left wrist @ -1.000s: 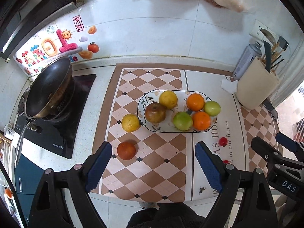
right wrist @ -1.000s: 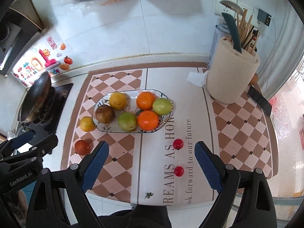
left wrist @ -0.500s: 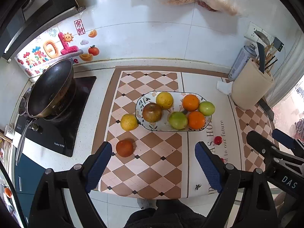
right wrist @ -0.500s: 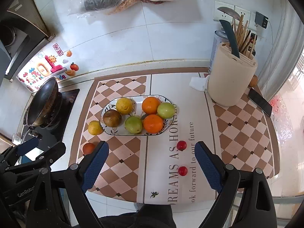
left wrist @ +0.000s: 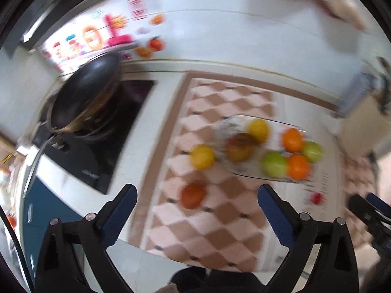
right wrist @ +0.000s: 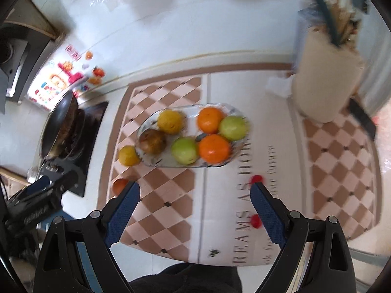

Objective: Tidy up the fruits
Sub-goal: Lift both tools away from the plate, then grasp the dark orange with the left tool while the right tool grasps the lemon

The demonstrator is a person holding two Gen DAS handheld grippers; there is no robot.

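Note:
An oval patterned plate [right wrist: 146, 127] on the checkered mat holds several fruits: two oranges, two green ones, a yellow one and a brown one; it also shows in the left wrist view [left wrist: 221, 127]. A yellow fruit [left wrist: 202, 156] [right wrist: 128, 155] lies just left of the plate. A red-orange fruit [left wrist: 192, 195] [right wrist: 119, 185] lies nearer me on the mat. Two small red fruits [right wrist: 256, 178] [right wrist: 255, 220] lie on the lettered strip. My left gripper [left wrist: 195, 195] is open above the red-orange fruit. My right gripper [right wrist: 195, 193] is open above the mat. Both views are blurred.
A black pan [left wrist: 83, 100] sits on the dark stove [left wrist: 97, 161] at the left. A beige utensil holder [right wrist: 325, 78] stands at the back right with a dark flat object [right wrist: 361, 117] beside it. The counter's front edge is close below the grippers.
Both grippers have dropped and moved in toward the mat; the left one swung left, so the red-orange fruit sits between its fingers. Both stay open.

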